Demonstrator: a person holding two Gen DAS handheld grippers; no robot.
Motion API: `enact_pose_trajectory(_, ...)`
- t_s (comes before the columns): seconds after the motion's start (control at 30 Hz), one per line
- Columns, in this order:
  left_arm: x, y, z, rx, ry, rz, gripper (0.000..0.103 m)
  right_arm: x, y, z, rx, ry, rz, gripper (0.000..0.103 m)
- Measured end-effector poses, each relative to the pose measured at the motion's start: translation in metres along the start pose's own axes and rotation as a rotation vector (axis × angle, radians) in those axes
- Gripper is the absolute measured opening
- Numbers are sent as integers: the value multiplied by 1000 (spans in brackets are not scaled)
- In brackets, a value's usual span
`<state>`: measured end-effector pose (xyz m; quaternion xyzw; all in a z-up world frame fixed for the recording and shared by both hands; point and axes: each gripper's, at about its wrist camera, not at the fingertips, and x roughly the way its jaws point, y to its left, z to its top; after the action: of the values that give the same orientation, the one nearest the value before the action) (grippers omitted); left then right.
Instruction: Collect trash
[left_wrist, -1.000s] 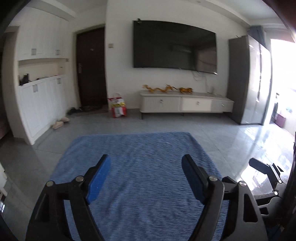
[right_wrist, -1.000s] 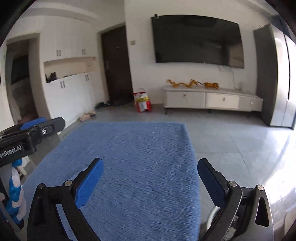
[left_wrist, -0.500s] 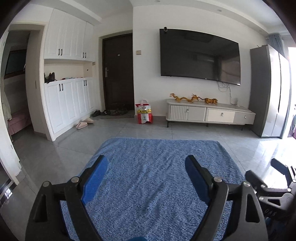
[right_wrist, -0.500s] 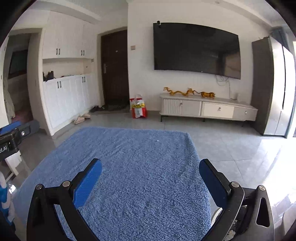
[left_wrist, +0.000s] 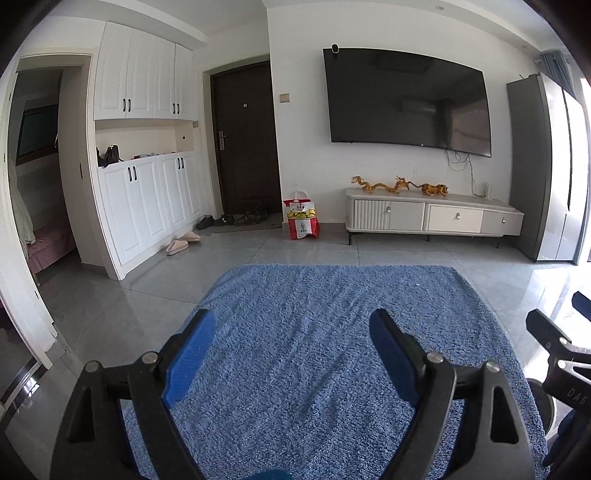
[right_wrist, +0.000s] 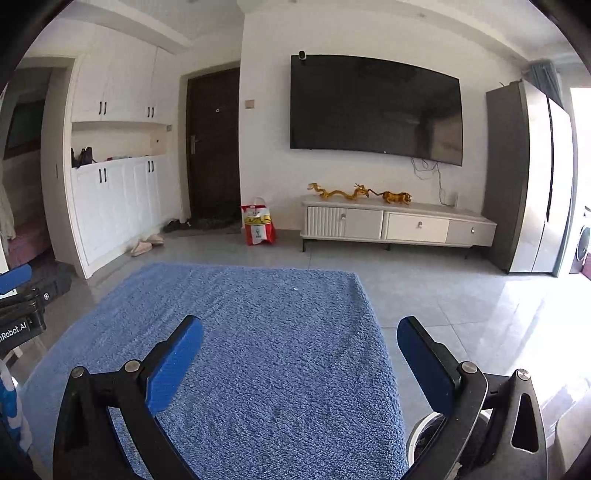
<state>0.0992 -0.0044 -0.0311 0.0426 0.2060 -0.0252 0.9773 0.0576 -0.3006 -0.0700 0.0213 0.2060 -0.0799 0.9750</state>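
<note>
Rug (left_wrist: 314, 350) fills more of both views vs a sec ago, w/ the TV (left_wrist: 406, 99) wall now sharp and level instead of tilted and blurred; my left gripper (left_wrist: 291, 350) has just been opening, its jaws now spread wide w/ nothing between them, and my right gripper (right_wrist: 301, 360) is released too, empty over the rug's right edge. Trash: only candidate I see is the red-and-white bag (left_wrist: 301, 219) on the tile floor (left_wrist: 147, 295) by the dark door (left_wrist: 245, 140), just left of the TV cabinet (left_wrist: 432, 216), well apart from both grippers. Bare tile runs past the rug's far edge and right edge, slippers (left_wrist: 183, 242) sit by the white cupboards (left_wrist: 147, 199) at left.
</note>
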Motion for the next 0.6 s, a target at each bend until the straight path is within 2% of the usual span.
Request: enact_pose_trajectory(0.6,9,5,-11,-10,31,24,85,8,-9,-10,13,21,-25,103)
